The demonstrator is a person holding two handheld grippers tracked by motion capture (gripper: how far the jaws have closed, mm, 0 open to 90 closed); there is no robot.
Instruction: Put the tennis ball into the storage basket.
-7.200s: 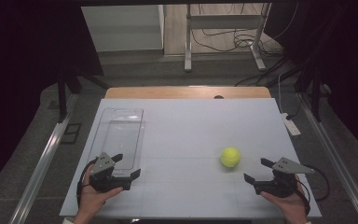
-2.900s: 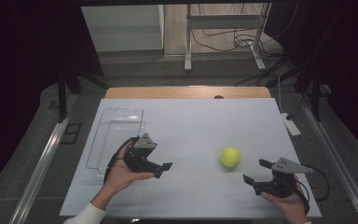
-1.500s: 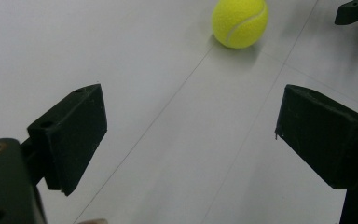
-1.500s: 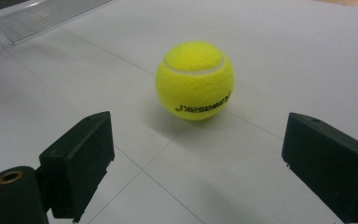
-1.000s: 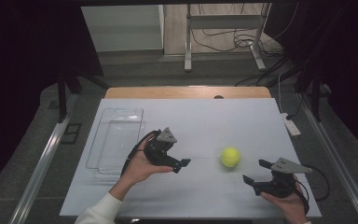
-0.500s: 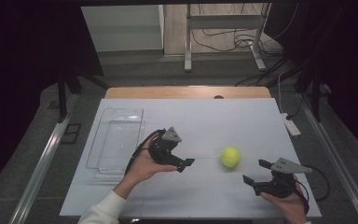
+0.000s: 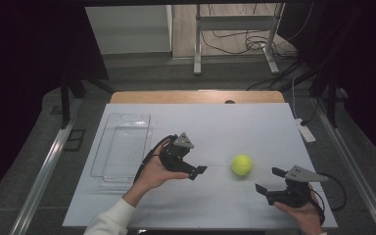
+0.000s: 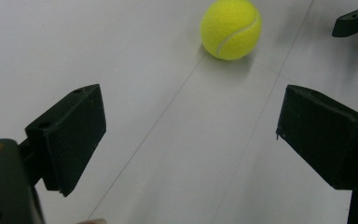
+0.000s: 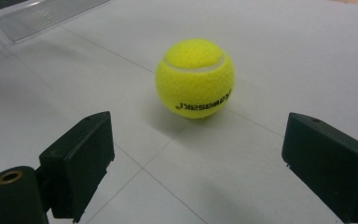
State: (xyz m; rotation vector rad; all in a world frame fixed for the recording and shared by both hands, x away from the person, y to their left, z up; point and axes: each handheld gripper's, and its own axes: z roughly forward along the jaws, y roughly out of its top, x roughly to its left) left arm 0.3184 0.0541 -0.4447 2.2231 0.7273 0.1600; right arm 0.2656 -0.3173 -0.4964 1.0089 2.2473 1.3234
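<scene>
**Both grippers stand open, ball on the table between them**

Closest to the person, the right gripper [image 7: 266,180] sits low near the table's front edge, held in the right hand [image 7: 301,215]. Its jaws are spread wide with nothing between them. In the right gripper view the same gripper [image 9: 196,172] looks straight at the ball [image 9: 195,78], which rests on the white table [image 9: 307,56] just ahead of the jaw tips, in line with the gap and not touching either jaw. Black lettering on the ball faces this camera upside down.

A little farther up the table, the left gripper [image 7: 196,170] is held in the left hand [image 7: 154,171], above the surface, its jaws pointing toward the ball [image 7: 242,165]. Its jaws are wide apart and have just been opening a touch further, with nothing between them. In the left gripper view this gripper [image 8: 191,140] has the ball [image 8: 231,29] well ahead of its tips and slightly toward its right jaw, clear of both.

Beyond and behind the left gripper, away from the ball, a clear plastic tray [image 7: 103,161] lies on the table [image 7: 254,122]. A corner of that tray [image 9: 42,16] shows far off in the right gripper view, past the ball.
</scene>
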